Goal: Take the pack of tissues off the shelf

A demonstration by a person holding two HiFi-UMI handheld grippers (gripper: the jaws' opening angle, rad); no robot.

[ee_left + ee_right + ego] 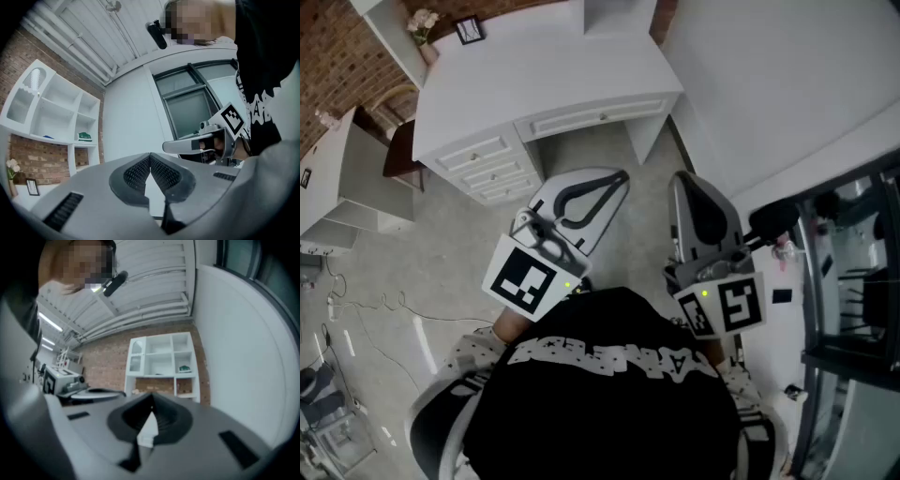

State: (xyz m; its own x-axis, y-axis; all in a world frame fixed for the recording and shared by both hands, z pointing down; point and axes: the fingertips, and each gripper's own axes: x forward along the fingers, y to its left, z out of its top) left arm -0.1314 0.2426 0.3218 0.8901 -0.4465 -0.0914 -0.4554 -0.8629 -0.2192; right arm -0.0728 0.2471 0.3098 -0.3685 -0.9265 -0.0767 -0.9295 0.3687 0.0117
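Soft, even indoor light, faint shadows. Both gripper views bulge fisheye-style, black at the rims; the right is blurred, strip lights [49, 323] glowing at nine o'clock.

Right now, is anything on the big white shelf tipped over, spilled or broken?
Nothing stands out. The white cubby shelf stands straight against the brick wall, and the small green pack of tissues lies flat in a right-hand compartment.

I read: shelf [161, 357] white | pack of tissues [184, 368] green | brick wall [105, 366] red-brown | left gripper [150, 157], right gripper [151, 408] grey, pads [136, 174] black, markers [525, 279] black-and-white squares
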